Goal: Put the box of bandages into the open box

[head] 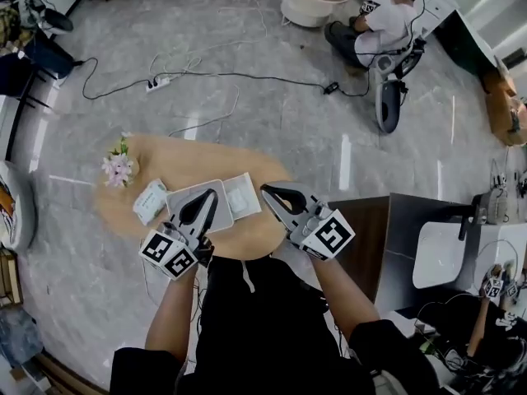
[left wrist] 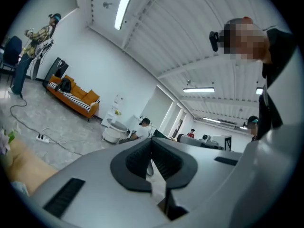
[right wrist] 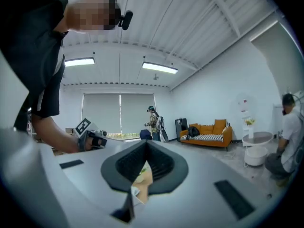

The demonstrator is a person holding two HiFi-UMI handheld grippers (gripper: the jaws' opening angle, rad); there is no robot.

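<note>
Left hand-held gripper (head: pixel 211 194) and right hand-held gripper (head: pixel 266 190) hang high, jaws together and empty, the box of bandages (head: pixel 150 202) lying on the worktop (head: pixel 189 167) just beside the open box (head: pixel 225 210), so the pickup looks next: descend, open jaws.

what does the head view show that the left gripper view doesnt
Only the head view: the right gripper, and the open box with a small pale box beside it, laid out clearly on the wooden table.
Only the left gripper view: the ceiling lights and the far end of the room.
Both: the left gripper, shut on nothing, the seated person and the round white table.
</note>
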